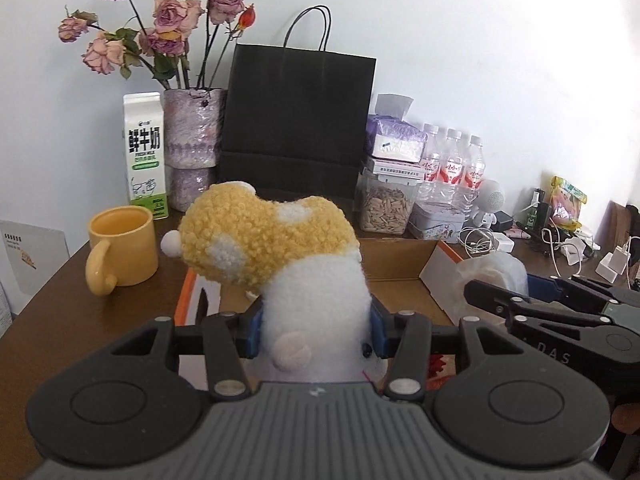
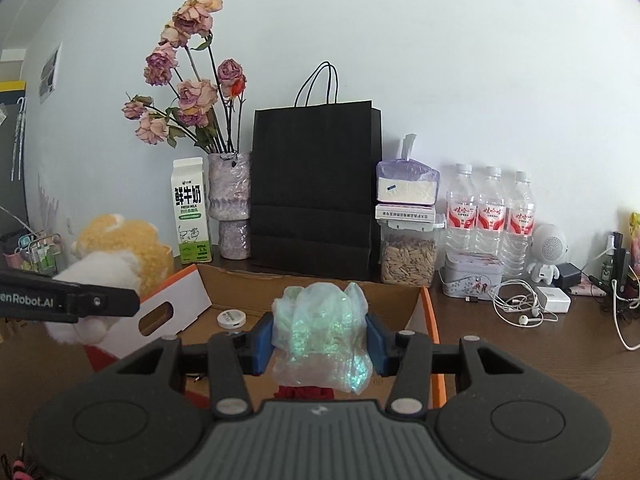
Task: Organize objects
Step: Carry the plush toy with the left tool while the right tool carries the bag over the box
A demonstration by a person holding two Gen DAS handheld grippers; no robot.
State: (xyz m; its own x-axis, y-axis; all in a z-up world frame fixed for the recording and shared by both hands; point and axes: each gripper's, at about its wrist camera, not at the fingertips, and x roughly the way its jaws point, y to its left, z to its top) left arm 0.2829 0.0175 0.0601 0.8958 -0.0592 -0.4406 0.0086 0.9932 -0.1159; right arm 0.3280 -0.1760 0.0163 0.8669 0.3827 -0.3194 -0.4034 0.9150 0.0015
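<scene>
Item: left gripper (image 1: 316,330), blue pads clamped on the white lower body of a fluffy yellow-and-white plush toy (image 1: 264,240), held above the open cardboard box with orange edges (image 1: 400,256). Item: right gripper (image 2: 320,346), blue pads clenched on a crumpled translucent iridescent plastic bag (image 2: 320,332), also held over the box; inside the box a small round white disc (image 2: 231,317) lies on the floor. Surroundings on the brown wooden table (image 1: 60,312): yellow ceramic mug (image 1: 120,248) left of the box; green-and-white milk carton (image 1: 145,156), mottled vase of dried pink roses (image 1: 192,132), black paper bag with handles (image 1: 300,120), clear jar of seeds (image 1: 384,208), three water bottles (image 1: 452,164) along the white wall.
</scene>
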